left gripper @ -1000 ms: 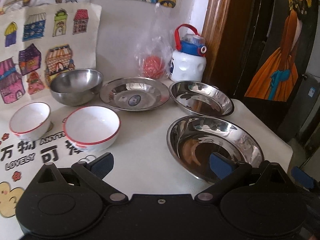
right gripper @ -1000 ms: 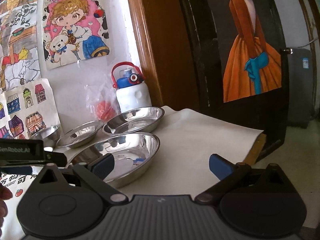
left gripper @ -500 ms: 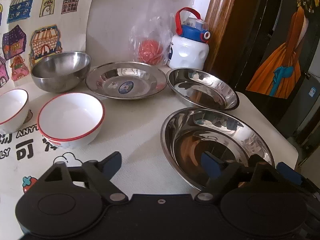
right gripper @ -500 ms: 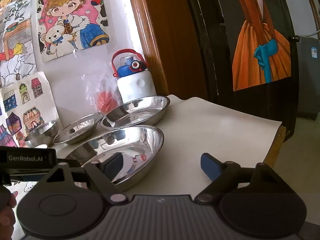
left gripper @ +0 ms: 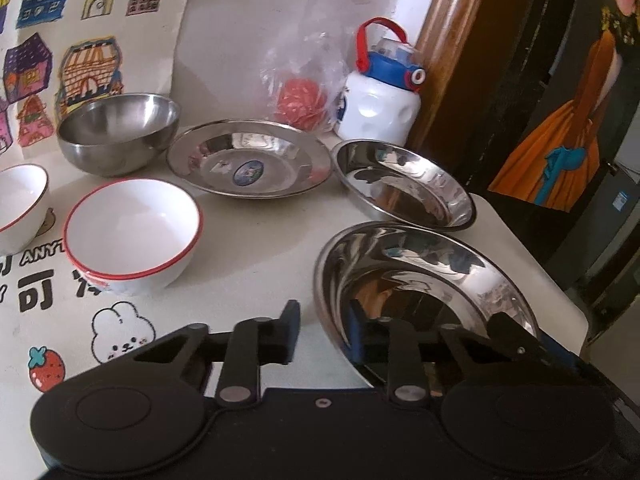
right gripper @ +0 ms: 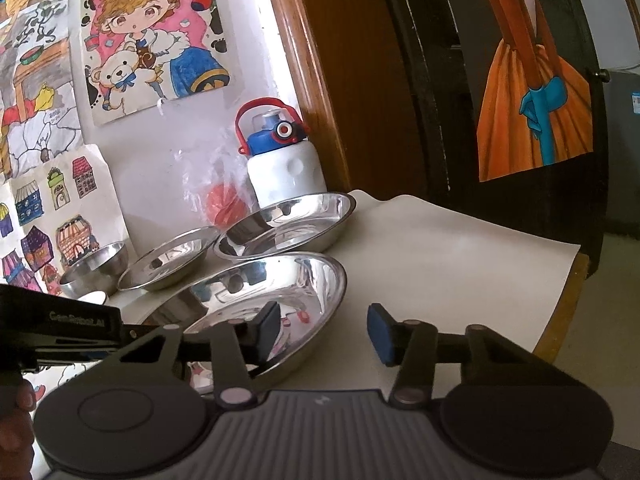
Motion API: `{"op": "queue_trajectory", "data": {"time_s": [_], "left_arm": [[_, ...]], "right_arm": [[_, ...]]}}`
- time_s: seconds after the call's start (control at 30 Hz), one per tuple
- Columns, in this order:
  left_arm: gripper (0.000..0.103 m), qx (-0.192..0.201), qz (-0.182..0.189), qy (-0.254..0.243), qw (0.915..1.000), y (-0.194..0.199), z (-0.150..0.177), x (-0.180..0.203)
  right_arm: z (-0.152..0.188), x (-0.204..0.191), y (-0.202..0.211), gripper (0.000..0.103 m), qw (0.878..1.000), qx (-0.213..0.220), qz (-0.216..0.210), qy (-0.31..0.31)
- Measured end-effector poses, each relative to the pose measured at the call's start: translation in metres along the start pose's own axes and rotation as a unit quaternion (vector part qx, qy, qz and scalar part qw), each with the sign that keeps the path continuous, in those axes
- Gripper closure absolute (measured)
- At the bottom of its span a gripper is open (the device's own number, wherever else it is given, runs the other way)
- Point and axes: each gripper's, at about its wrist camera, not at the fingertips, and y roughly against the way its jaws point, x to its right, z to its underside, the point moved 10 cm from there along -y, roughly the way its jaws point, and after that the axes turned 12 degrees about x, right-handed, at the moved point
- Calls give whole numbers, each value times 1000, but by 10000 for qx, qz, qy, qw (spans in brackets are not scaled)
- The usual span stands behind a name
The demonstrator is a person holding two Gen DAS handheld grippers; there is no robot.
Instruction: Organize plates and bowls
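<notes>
My left claw [left gripper: 320, 330] sits apart around the rim of the big shiny metal plate [left gripper: 424, 276]. My right claw [right gripper: 322, 334] is apart too. The slippery rim could slide out.

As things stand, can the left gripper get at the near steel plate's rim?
Probably yes. The left gripper is open, and its fingers straddle the near rim of the steel plate, one outside, one inside the dish. Nothing lies between them and the rim.
</notes>
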Motion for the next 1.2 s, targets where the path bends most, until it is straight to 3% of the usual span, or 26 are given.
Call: {"op": "queue_trajectory", "data": {"time_s": [0.13, 0.37, 0.6, 0.73, 0.97, 1.2], "left_arm": [[86, 61, 56, -73, 9999, 2, -2, 5], [86, 144, 37, -149, 9998, 6, -3, 7], [86, 580, 124, -532, 9968, 23, -12, 22], [86, 624, 181, -602, 9961, 22, -19, 29], [86, 827, 115, -790, 9934, -4, -51, 37], [86, 760, -4, -600, 9953, -54, -81, 26]], "right_arm": [[-1, -7, 1, 69, 9999, 3, 6, 143], [-1, -8, 6, 69, 9998, -34, 66, 185], [-9, -5, 18, 69, 9997, 91, 159, 162], [-19, -3, 17, 69, 9994, 195, 210, 179], [-48, -8, -15, 69, 9990, 274, 134, 320], [-66, -10, -67, 68, 9998, 121, -120, 94]]}}
